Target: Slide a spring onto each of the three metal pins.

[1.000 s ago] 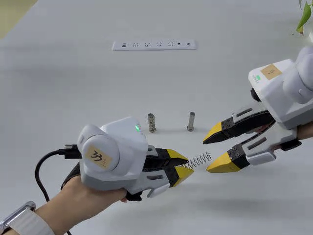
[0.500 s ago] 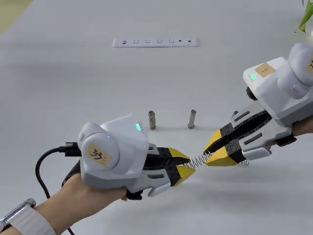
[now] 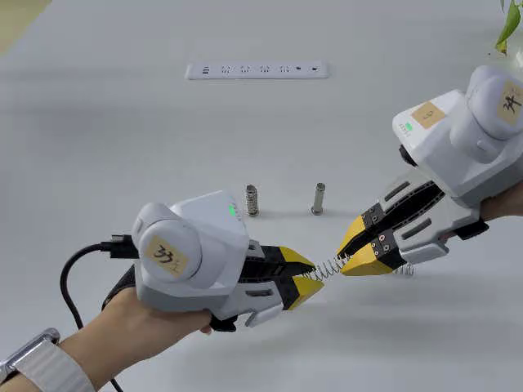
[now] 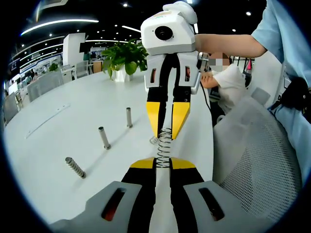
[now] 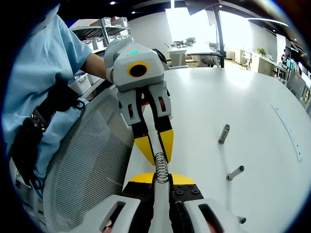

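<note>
Head view: the spring [image 3: 331, 267] hangs above the worktop [image 3: 122, 147], bridging left gripper [image 3: 315, 276] and right gripper [image 3: 343, 260], whose fingers pinch its ends. Light and bendy, it probably wants a gentle hold at the end coils.

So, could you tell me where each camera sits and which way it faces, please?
Head view: on the headset, facing down at the bench; left gripper, right gripper, a hand show.
Left gripper view: on the left gripper, facing the right; a sleeve shows.
Right gripper view: on the right gripper, facing the left; a shirt shows.
All share the clamped spring.
</note>
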A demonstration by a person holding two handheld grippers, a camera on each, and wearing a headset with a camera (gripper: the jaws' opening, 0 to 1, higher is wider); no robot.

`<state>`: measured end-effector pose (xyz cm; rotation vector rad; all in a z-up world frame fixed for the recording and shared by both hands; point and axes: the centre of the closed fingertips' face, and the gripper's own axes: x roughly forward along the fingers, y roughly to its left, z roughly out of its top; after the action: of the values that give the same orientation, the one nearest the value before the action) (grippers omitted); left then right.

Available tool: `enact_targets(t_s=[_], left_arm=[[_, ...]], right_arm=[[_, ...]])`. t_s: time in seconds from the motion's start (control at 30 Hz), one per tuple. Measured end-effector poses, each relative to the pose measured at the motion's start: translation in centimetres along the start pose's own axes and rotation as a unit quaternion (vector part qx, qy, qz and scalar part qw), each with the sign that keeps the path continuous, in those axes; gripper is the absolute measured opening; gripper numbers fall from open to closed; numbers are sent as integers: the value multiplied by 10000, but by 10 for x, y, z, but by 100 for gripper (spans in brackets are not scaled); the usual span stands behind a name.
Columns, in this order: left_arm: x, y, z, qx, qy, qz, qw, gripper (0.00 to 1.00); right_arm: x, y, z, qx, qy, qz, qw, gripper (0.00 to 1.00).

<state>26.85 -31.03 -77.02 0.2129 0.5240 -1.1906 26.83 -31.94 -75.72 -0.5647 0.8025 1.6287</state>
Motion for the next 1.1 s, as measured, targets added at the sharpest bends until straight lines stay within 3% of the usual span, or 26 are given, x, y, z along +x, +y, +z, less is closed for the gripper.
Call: enact_targets(t_s=[0.5, 0.67, 1.1], left_arm=[[11, 2, 0, 42, 256, -38, 9997, 6], [12, 1, -2, 9, 314, -71, 9995, 6], [11, 0, -5, -18, 292, -37, 9996, 6]], right_arm=[[-1, -3, 2, -624, 769, -167, 9949, 6], [1, 1, 6, -808, 901, -147, 9925, 6], [2, 0, 7, -851, 992, -149, 9913, 6]])
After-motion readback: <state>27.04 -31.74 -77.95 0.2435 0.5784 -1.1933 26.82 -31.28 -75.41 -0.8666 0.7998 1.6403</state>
